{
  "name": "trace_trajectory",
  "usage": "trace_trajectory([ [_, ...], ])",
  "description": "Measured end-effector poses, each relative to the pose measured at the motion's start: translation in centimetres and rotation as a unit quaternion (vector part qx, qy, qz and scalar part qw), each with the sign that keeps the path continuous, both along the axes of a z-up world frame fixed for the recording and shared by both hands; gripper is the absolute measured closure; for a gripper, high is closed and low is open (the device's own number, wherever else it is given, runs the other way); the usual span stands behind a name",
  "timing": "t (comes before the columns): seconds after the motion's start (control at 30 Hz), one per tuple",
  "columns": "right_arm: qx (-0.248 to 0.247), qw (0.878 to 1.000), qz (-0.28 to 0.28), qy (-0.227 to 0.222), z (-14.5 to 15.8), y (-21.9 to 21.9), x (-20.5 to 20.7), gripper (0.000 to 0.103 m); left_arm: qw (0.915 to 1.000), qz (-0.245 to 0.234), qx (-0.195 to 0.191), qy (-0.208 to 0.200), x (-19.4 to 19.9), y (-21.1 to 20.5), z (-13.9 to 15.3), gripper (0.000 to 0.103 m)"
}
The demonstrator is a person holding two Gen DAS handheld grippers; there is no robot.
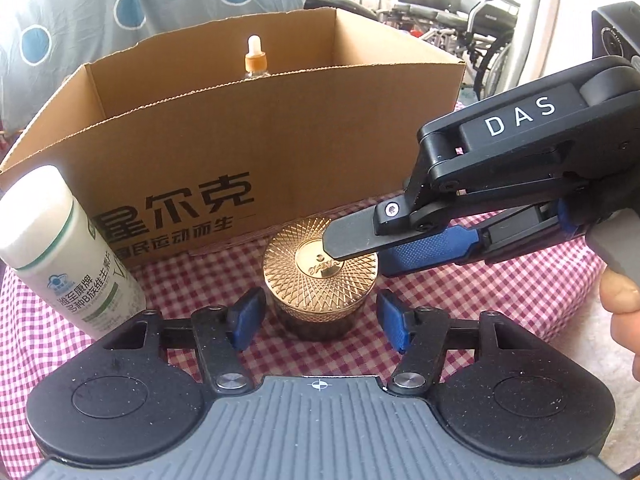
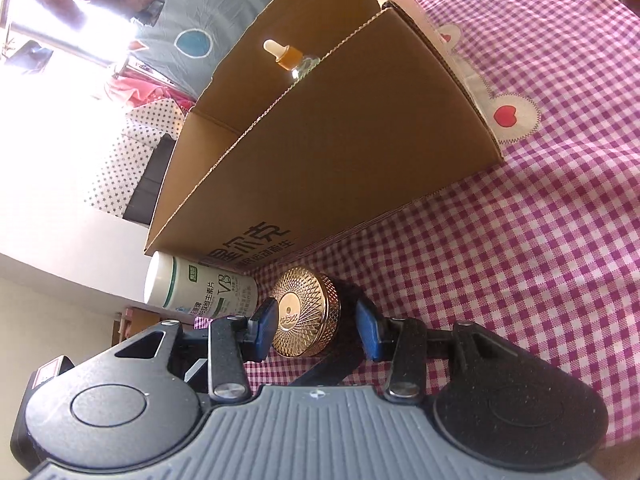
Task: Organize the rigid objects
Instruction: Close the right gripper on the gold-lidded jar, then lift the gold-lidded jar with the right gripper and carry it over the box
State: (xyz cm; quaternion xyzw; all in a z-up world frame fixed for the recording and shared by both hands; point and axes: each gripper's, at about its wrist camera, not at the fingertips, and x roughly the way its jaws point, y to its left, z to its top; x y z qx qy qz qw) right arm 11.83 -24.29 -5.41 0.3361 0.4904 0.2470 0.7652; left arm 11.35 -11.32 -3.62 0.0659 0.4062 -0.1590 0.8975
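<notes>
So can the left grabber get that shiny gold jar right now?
Probably yes. The gold jar stands between the left gripper's open fingers, with gaps on both sides. But the right gripper already straddles the jar's top, so they may bump.

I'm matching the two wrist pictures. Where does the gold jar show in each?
Left wrist: gold jar at centre, upright, before the cardboard box.
Right wrist: gold jar low at centre, tipped sideways by the rolled camera.
Shared landmark: the white vitamin bottle beside it.
</notes>
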Motion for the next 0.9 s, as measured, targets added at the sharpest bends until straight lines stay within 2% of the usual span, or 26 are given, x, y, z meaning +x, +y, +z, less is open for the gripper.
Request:
trace_trajectory([
  [0.27,0.003,1.0,0.0,0.013,-1.1,0.8,0.9,0.056,0.9999,0.001,0.01,0.013,1.1,-1.6,-0.4,0.047],
  [0.9,0.007,1.0,0.0,0.015,-1.1,0.9,0.9,0.056,0.9994,0.015,0.006,0.029,1.0,-0.5,-0.2,0.048],
])
